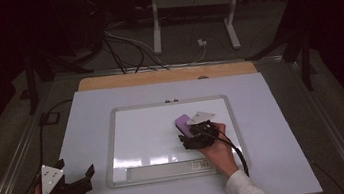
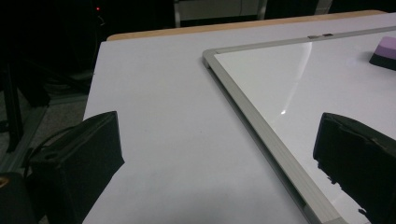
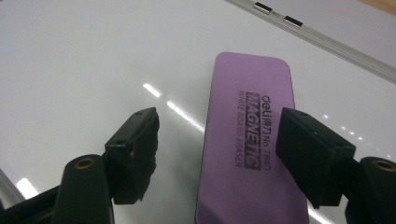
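While my right claw is hovering low over the whiteboard, its jaws are standing apart with the purple eraser lying between them. In the right gripper view the eraser is lying flat on the board, printed face up, and is sitting closer to the jaw on that view's right. That jaw is overlapping the eraser's edge, and I cannot tell whether it is touching; the other jaw is standing well clear, with bare board showing in the gap. So nothing is being pinched: the pads are not pressing on the eraser.

From the high view, the eraser is resting in the board's right half, nearer its far edge, and my right claw is sitting just on the near side of it, my hand reaching in over the board's near right corner. The board is lying in the middle of the pale surface, its tray running along the near edge.

My left claw is waiting at the near left part of the surface, well apart from the eraser, jaws spread and holding nothing. In the left gripper view it is looking along the surface and the board's corner, with the eraser showing far off at the right edge.
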Demonstrator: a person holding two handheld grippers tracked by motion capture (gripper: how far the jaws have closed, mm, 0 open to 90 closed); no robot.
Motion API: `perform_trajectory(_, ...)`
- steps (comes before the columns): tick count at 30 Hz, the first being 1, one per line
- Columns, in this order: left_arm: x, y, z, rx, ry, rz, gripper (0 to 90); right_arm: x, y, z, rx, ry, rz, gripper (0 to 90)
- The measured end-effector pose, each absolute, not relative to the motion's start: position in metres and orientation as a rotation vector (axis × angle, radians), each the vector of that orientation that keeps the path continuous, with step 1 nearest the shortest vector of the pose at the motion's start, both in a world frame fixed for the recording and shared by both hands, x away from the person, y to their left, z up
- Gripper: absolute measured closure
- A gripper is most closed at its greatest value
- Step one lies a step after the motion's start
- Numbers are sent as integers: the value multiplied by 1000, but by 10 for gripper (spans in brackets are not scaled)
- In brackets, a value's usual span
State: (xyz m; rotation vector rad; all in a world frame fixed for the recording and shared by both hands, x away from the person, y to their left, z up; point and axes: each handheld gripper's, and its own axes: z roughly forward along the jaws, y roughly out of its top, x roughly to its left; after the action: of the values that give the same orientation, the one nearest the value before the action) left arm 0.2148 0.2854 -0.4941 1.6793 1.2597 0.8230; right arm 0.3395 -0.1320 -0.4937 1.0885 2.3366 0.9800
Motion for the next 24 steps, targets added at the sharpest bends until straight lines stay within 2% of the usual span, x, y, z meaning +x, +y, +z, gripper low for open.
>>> perform_trajectory(15,215,286,-494,1678,1259,822,21,347,-138,-493,1102,2317,937,275)
perform_trajectory(24,215,286,-494,1679,1259,822,21,351,-141,-494,1117,2285,836,366)
